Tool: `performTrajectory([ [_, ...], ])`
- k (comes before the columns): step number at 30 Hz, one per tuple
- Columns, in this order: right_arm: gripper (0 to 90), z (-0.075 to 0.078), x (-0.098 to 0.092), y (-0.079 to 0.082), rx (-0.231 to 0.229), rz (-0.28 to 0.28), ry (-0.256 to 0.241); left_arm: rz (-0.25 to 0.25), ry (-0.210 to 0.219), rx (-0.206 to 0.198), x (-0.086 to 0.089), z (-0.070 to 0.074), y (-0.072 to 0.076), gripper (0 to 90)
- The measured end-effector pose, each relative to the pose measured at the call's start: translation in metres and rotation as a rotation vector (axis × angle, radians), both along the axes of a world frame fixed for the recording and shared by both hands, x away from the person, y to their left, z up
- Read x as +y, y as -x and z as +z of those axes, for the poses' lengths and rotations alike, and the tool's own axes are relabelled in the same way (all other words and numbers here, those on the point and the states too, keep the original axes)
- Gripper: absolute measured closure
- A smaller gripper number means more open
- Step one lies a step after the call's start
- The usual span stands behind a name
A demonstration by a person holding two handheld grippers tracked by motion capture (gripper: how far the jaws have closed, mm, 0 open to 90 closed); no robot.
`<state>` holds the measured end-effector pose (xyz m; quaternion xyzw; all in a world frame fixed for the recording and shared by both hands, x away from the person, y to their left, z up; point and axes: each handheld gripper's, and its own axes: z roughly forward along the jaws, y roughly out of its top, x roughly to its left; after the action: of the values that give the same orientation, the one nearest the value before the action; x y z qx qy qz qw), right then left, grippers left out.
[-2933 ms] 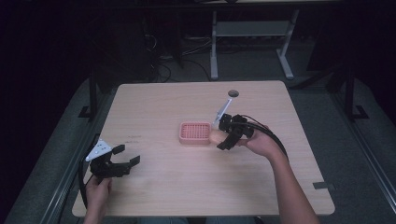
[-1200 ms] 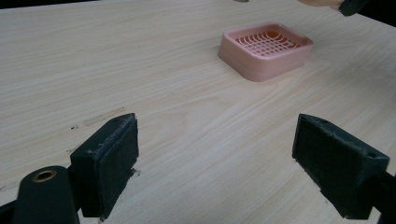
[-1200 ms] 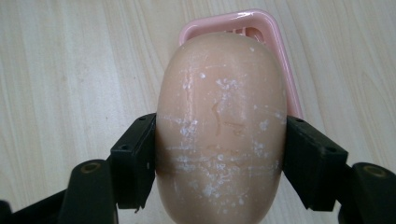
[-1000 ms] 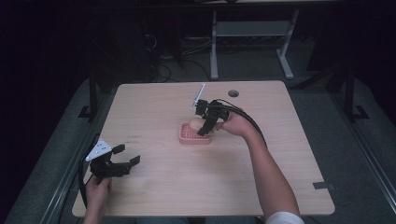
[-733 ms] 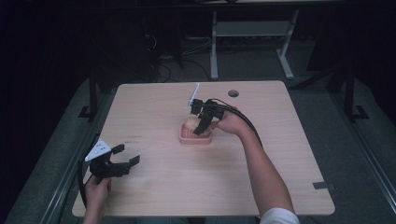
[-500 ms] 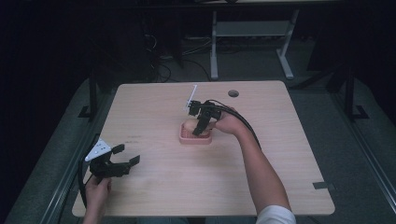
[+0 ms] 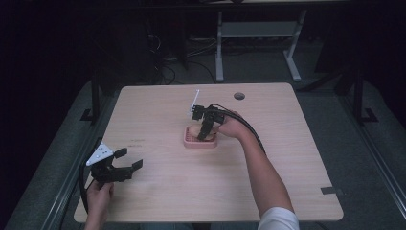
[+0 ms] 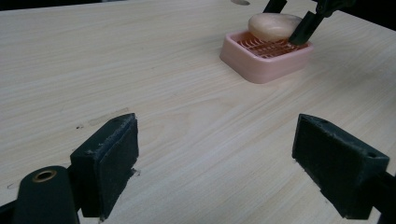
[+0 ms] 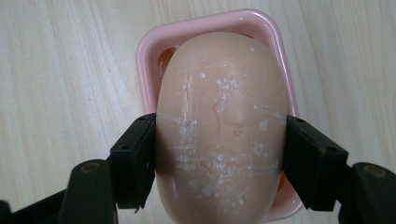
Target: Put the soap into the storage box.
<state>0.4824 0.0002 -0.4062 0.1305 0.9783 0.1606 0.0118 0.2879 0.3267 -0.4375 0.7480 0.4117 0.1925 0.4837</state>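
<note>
- The right gripper (image 9: 219,158) is clamping the bar of soap (image 9: 222,126) across its width, one black jaw pressing on each long side, with the bar lying lengthwise ahead of the gripper.
- Directly beneath the held soap, the pink soap dish (image 9: 149,56) is showing its rim on the far and side edges, so the bar is sitting over the dish and, judging by the left gripper view, is resting on or just above its ribbed floor.
- To finish this placing well, the person should be lowering the bar until it is bearing fully on the ribs, then parting the jaws evenly so neither pad drags the soap sideways, and lifting straight up.
- The dish walls are standing close beside the jaws, so a tilted withdrawal is likely to be nudging the light dish across the tabletop (image 7: 268,191).
- Well away from the right gripper, the left gripper (image 7: 125,166) is resting near the tabletop's near edge with its jaws spread wide and nothing between them.
- Beyond the dish, a round cable hole (image 7: 239,96) is lying clear of the work; nothing is blocking the lift.
</note>
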Motion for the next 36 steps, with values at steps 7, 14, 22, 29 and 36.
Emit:
performTrajectory([
  [7, 31.6, -0.0041, 0.0015, -0.0033, 0.008, 0.001, 0.014, 0.003, 0.004, 0.001, 0.0006, -0.0001, -0.0001, 14.3],
  [14, 31.5, -0.0085, 0.0030, -0.0051, 0.020, 0.002, 0.019, 0.004, 0.004, 0.002, 0.0010, 0.0000, -0.0001, 14.3],
  [22, 31.5, -0.0090, 0.0033, -0.0055, 0.018, 0.001, 0.023, 0.004, 0.002, 0.000, 0.0013, 0.0003, -0.0001, 14.3],
  [29, 31.5, -0.0091, 0.0028, -0.0057, 0.017, -0.002, 0.025, 0.004, 0.003, 0.001, 0.0013, 0.0001, -0.0003, 14.3],
  [36, 31.4, -0.0097, 0.0031, -0.0057, 0.016, -0.002, 0.027, 0.007, 0.005, 0.000, 0.0024, 0.0004, -0.0003, 14.3],
])
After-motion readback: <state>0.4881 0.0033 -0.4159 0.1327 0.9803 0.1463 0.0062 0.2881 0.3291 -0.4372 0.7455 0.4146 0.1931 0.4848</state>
